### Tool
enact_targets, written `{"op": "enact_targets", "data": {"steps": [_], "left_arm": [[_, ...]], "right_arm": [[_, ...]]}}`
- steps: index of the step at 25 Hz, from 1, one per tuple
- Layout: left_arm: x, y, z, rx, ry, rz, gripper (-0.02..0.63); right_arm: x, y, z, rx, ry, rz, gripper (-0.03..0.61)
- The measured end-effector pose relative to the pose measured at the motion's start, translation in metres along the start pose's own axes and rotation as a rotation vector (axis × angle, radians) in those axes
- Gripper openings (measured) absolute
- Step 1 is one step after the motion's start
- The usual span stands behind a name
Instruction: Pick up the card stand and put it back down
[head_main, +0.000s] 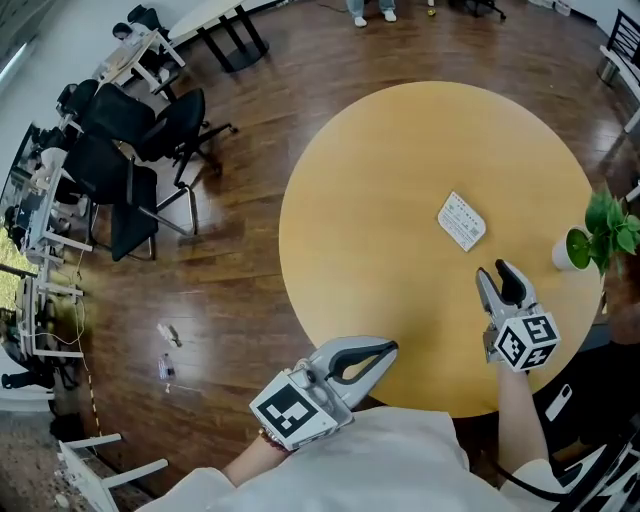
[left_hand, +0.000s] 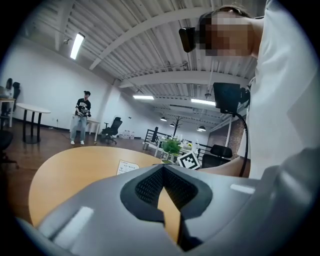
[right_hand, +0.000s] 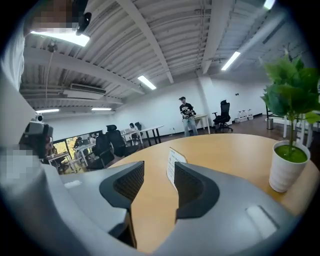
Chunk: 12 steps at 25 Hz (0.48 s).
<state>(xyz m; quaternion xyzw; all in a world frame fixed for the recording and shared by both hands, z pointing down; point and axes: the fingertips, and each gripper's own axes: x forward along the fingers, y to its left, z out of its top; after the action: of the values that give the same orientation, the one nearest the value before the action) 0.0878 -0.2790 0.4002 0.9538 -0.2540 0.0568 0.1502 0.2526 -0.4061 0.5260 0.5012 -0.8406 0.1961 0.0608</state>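
1. I see one round table (head_main: 380, 180) with a pale wooden top.
2. A white card stand (head_main: 461, 221) sits on it just off centre, toward one o'clock.
3. A potted plant (head_main: 573, 250) stands by the rim at three o'clock.

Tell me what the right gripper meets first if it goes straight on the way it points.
Most likely the card stand, which stands on the table ahead, in line with the right gripper's open jaws and not yet touched. Depth is hard to judge.
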Motion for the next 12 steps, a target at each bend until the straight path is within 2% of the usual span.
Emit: {"op": "enact_targets", "data": {"steps": [4, 9, 12], "left_arm": [[0.009, 0.009, 0.001, -0.009, -0.006, 0.041, 0.000], [0.000, 0.018, 0.007, -0.051, 0.014, 0.142, 0.000], [-0.012, 0.026, 0.002, -0.072, 0.017, 0.195, 0.000]], "right_arm": [[0.036, -0.039, -0.019, -0.040, 0.074, -0.014, 0.181], [0.062, -0.066, -0.019, -0.039, 0.122, -0.004, 0.181], [0.081, -0.073, -0.038, -0.008, 0.158, 0.012, 0.184]]}}
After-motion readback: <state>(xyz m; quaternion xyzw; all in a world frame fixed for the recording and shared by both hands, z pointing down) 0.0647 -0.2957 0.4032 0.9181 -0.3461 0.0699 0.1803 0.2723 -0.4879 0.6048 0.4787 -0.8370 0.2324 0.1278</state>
